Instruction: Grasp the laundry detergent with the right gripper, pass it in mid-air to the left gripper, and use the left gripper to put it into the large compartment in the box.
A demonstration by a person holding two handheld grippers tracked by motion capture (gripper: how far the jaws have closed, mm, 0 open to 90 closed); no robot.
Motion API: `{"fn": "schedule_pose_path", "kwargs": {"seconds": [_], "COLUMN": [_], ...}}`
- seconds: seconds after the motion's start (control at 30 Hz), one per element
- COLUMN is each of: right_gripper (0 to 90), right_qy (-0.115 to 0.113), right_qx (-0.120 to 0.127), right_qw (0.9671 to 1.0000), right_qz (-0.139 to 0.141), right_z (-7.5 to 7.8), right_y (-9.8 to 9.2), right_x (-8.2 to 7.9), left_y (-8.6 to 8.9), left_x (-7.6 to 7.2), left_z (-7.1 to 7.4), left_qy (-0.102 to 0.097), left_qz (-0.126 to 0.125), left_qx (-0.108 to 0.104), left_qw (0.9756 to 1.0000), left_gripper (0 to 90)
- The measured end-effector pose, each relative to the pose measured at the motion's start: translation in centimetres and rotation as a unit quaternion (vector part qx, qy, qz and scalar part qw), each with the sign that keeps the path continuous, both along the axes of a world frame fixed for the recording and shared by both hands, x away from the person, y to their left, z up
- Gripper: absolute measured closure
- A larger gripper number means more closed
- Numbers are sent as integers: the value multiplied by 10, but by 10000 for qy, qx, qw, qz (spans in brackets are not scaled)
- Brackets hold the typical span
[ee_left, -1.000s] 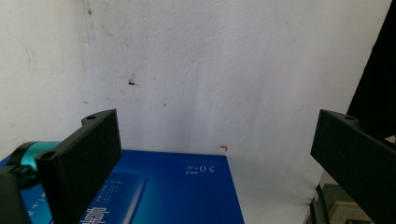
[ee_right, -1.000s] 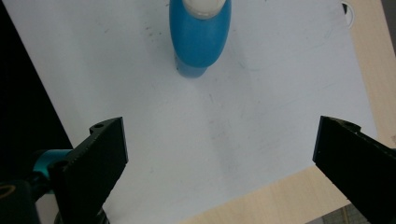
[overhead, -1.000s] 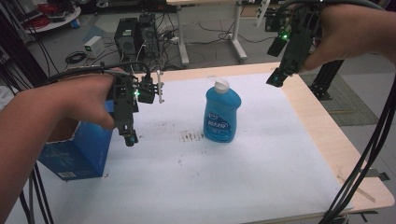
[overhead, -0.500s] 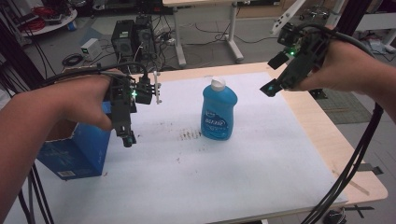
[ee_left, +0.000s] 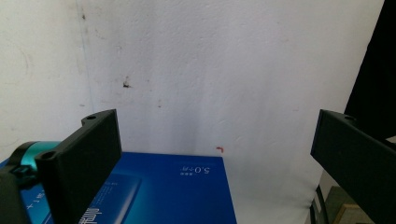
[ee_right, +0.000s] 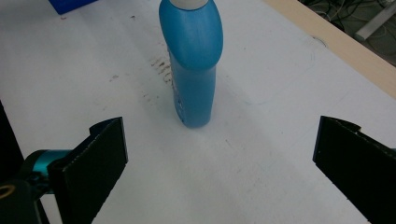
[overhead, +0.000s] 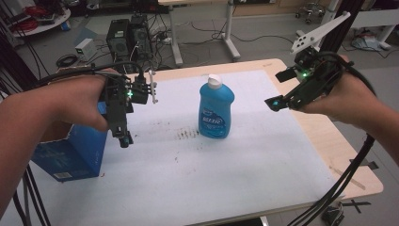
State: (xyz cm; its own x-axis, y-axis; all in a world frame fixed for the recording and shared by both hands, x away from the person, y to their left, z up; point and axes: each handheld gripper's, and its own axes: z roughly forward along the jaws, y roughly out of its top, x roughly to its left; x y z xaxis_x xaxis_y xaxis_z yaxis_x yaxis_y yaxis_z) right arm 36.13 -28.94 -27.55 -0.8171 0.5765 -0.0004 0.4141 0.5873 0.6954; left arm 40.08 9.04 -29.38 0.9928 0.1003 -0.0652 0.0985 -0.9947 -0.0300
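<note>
A blue bottle (overhead: 216,110) with a white cap stands upright in the middle of the white mat (overhead: 244,174). At the left edge a blue box (overhead: 70,150) lies on the mat. My left gripper (overhead: 123,134) hangs open just right of the box, jaws pointing down. In the left gripper view its jaws (ee_left: 215,154) stand wide apart over the box's top (ee_left: 177,191). My right gripper (overhead: 278,89) hovers open to the right of the bottle, aimed at it. The right gripper view has the bottle (ee_right: 194,60) ahead of the gripper (ee_right: 219,158), apart from both jaws.
Reddish-brown stains (overhead: 186,134) mark the mat left of the bottle. The bare wooden table edge (overhead: 348,160) runs along the right. Beyond the far edge, computer towers (overhead: 124,35), desk legs (overhead: 230,28) and cables sit on the floor.
My right gripper has come down and a little toward the bottle. The left gripper has stayed almost still beside the box.
</note>
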Motion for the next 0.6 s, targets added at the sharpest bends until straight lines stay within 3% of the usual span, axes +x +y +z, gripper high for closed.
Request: {"fn": "schedule_pose_path", "kwargs": {"seconds": [0.3, 0.6], "right_gripper": [23, 21], "right_qy": [-227, -292], "right_qx": [112, 766], "right_qw": [9997, 9964], "right_qz": [-1, -226], "right_z": [-25, -65], "right_y": [8, 13], "right_x": [1, 12], "left_y": [3, 5], "left_x": [1, -1], "left_z": [-1, -1], "left_qy": [-21, -28], "left_qz": [-1, -41], "left_qx": [19, 10], "left_qw": [10000, 10000], "left_gripper": [17, 18]}}
